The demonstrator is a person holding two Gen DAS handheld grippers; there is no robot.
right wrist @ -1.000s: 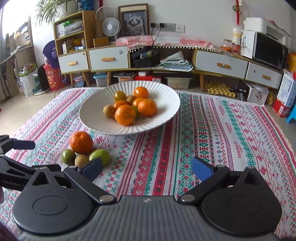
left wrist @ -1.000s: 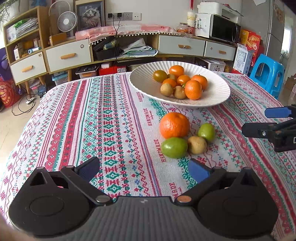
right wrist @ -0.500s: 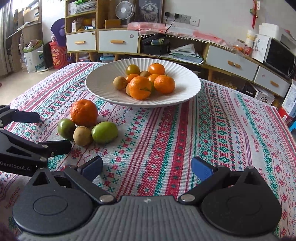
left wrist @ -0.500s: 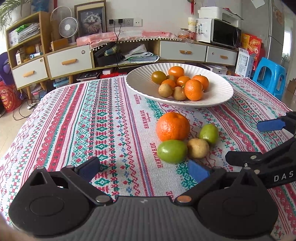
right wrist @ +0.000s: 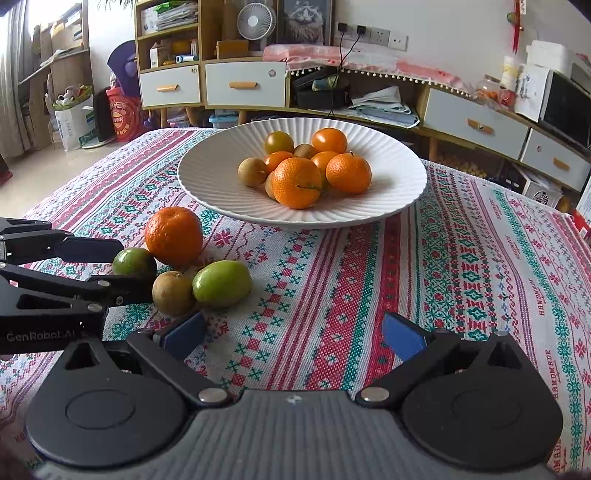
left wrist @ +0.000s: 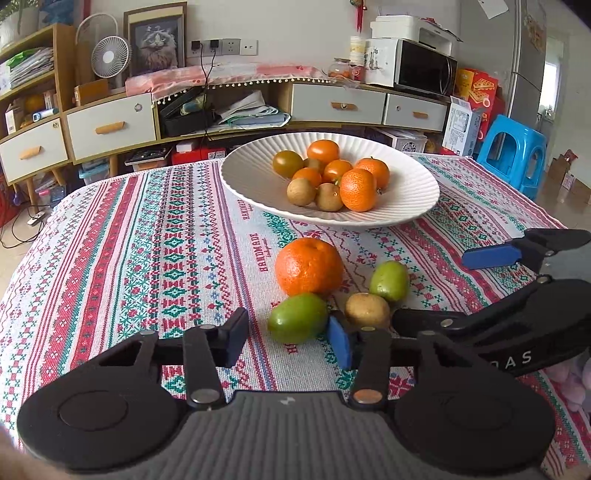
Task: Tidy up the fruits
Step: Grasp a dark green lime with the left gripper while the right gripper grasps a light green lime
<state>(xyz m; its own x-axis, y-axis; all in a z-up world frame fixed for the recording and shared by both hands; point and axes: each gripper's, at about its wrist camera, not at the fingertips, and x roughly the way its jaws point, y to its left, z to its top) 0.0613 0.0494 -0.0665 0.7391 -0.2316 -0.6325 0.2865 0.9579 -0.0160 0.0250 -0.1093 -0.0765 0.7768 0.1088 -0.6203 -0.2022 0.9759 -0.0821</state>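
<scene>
White wall (left wrist: 295, 22), drawer sideboard (left wrist: 336, 107), blue stool (left wrist: 517, 147)

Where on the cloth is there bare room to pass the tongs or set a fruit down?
Bare cloth lies left of the plate and the orange, out to the table's left edge, and on the far side right of the plate. It is crowded at the loose fruit, where the left tongs and right tongs converge.

Black claw (left wrist: 288, 338) linkages, blue pads (left wrist: 340, 341), silver rivets, white "GenRoboAI" lettering.
</scene>
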